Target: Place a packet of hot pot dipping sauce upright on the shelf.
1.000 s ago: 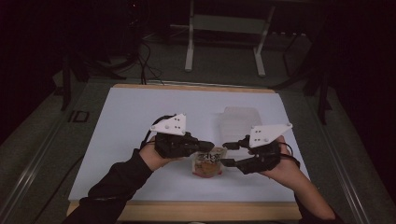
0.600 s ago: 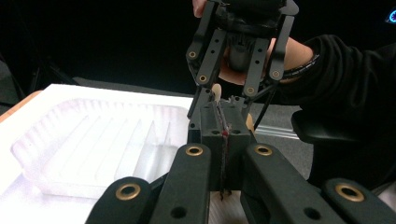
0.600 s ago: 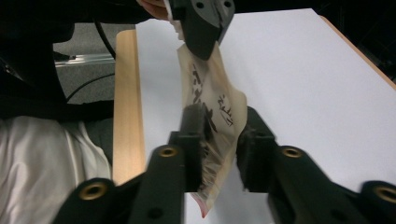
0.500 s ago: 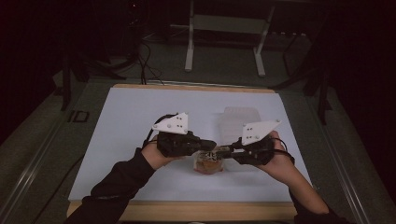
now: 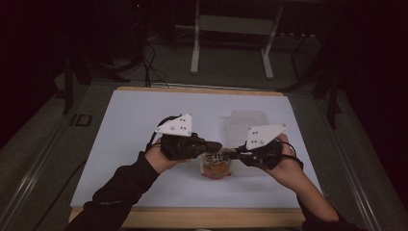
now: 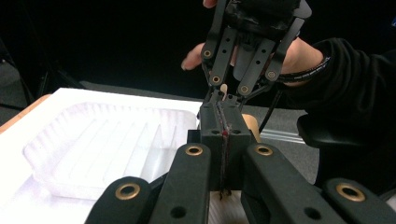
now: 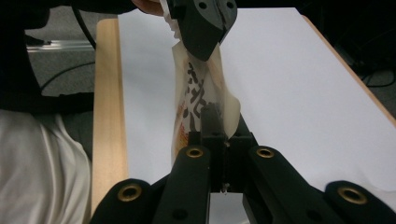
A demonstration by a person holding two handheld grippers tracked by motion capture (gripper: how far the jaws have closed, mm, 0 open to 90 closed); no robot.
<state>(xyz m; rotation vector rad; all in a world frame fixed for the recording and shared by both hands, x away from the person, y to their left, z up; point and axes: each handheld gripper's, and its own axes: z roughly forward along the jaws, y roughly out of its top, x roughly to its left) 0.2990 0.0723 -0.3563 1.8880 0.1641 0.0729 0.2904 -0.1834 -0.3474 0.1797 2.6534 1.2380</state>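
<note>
In the lower middle of the high view the left gripper [image 5: 217, 146] and the right gripper [image 5: 231, 154] meet tip to tip over a small clear plastic packet with orange contents and black printed characters [image 5: 216, 165]. Both grippers are closed tight on the packet's upper edge. In the left gripper view its two black jaws are pressed together on a thin strip of film, with the right gripper [image 6: 220, 100] clamped on the same strip just beyond, coming down from the top of the frame. In the right gripper view the jaws are likewise pinched together on the packet [image 7: 200, 100], which stretches up the middle of the frame to the left gripper [image 7: 201, 44] at the top. The packet hangs between the two grippers, its lower end near the white desk [image 5: 134, 120]; whether it touches the surface cannot be told. The black characters run down its film, too creased to read.

There are two grippers, each topped by one grey three-cornered plate, and one packet. Beyond the grippers, right of centre in the high view, lies one clear ribbed plastic tray [image 5: 246, 125], apart from the packet; it fills the left half of the left gripper view [image 6: 98, 149]. The desk has a wooden edge [image 7: 106, 116] along its near side. Dark sleeves come in from the bottom. Metal stand legs [image 5: 195, 53] rise in the dark upper part of the frame.
</note>
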